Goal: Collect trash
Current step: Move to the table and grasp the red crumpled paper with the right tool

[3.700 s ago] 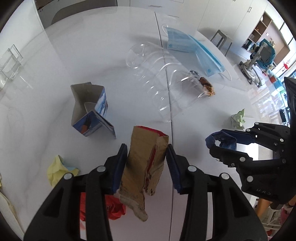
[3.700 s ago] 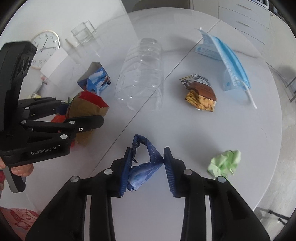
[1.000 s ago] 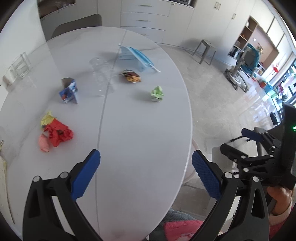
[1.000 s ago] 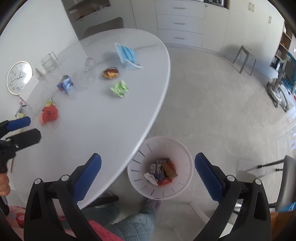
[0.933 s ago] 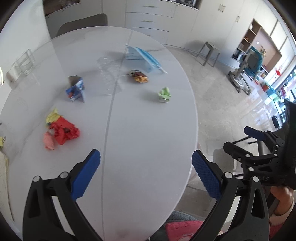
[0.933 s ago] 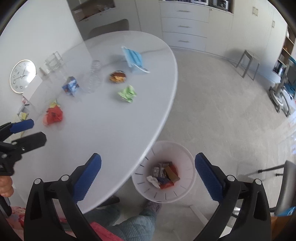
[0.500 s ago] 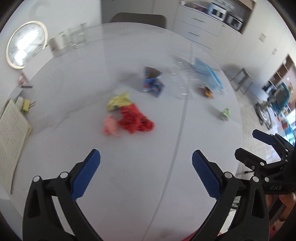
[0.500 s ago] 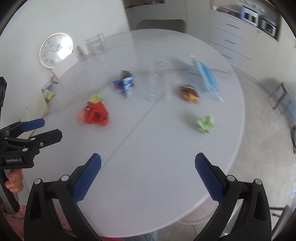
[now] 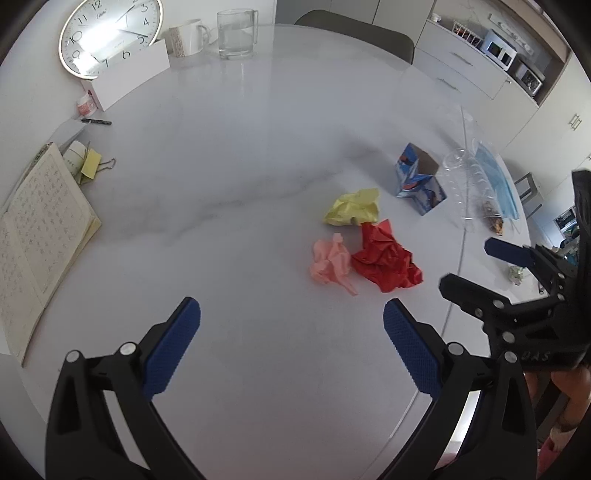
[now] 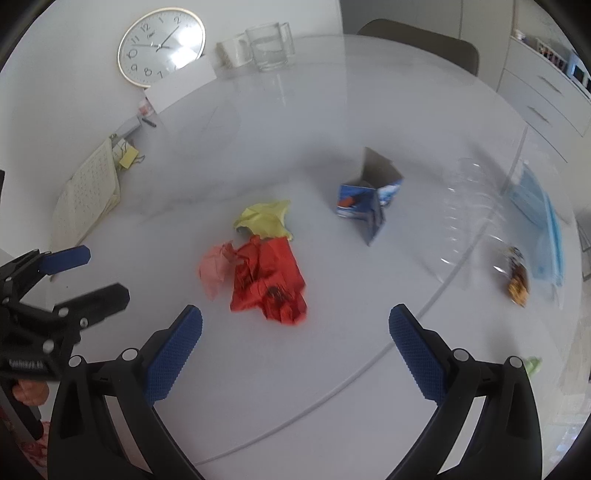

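White marble table [image 9: 240, 155] carries a red crumpled paper [image 9: 386, 256], pink wad [image 9: 330, 260] touching it. Left gripper [image 9: 291, 325] and right gripper [image 10: 295, 328] gape empty; next, probably, each closes on a wad.

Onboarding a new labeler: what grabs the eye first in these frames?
The crumpled red paper mid-table, touching a pink wad and a yellow wad. Next, the wall clock leaning at the table's far edge. Both the left gripper and the right gripper hang wide open and empty above the white table.

white marble table [image 9: 258, 155] | wall clock [image 9: 107, 33] | grey chair [image 9: 354, 33] | white cabinets [image 9: 461, 70]
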A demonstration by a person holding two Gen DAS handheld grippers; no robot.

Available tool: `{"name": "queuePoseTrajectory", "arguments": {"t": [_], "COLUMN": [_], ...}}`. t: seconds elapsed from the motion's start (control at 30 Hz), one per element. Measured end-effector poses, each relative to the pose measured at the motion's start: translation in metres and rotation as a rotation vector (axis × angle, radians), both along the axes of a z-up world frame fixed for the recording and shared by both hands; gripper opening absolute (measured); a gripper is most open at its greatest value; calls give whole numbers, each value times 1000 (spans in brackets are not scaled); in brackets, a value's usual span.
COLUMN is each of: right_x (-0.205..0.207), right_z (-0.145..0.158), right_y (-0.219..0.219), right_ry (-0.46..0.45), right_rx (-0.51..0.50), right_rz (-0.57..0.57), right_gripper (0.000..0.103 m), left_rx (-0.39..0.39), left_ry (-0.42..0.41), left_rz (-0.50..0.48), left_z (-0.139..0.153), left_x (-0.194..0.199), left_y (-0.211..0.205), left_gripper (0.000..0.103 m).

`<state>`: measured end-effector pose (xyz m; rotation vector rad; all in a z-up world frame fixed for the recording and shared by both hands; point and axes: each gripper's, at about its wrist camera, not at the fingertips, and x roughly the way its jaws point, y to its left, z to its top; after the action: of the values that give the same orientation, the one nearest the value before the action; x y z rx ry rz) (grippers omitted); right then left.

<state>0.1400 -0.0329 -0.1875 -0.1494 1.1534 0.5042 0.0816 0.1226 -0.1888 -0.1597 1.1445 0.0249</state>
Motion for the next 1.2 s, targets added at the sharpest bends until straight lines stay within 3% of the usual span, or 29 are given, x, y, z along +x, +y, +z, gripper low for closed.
{"name": "queuePoseTrajectory", "arguments": {"t": [0.33, 0.4, 0.47, 0.57, 0.63, 0.77, 0.9, 1.2], "right_x": [26, 27, 28, 27, 25, 24, 23, 25], "right_z": [-42, -45, -47, -46, -43, -38, -31, -14], "right_y": [25, 28, 28, 27, 27, 22, 11, -16], "right_ry": [58, 57, 80, 101, 109, 127, 130, 113], "right_rx": [-55, -61, -39, -12, 1, 22, 55, 72], "right_rz": [43, 56, 67, 79, 88, 85, 63, 13], "right_gripper": [100, 90, 69, 57, 41, 30, 29, 29], "left_rx": [-39, -47, -50, -55, -54, -51, -67, -120], "left_ry": [67, 75, 80, 78, 75, 63, 57, 107], "left_rz": [-4, -7, -13, -28, -38, -74, -97, -104], "left_z": [-36, -40, -42, -43, -43, -44, -48, -71], "left_x": [25, 28, 31, 34, 37, 45, 53, 78], "left_y": [6, 6, 5, 1, -3, -13, -19, -28], "left_gripper": [95, 95, 95, 95, 95, 95, 94, 58]}}
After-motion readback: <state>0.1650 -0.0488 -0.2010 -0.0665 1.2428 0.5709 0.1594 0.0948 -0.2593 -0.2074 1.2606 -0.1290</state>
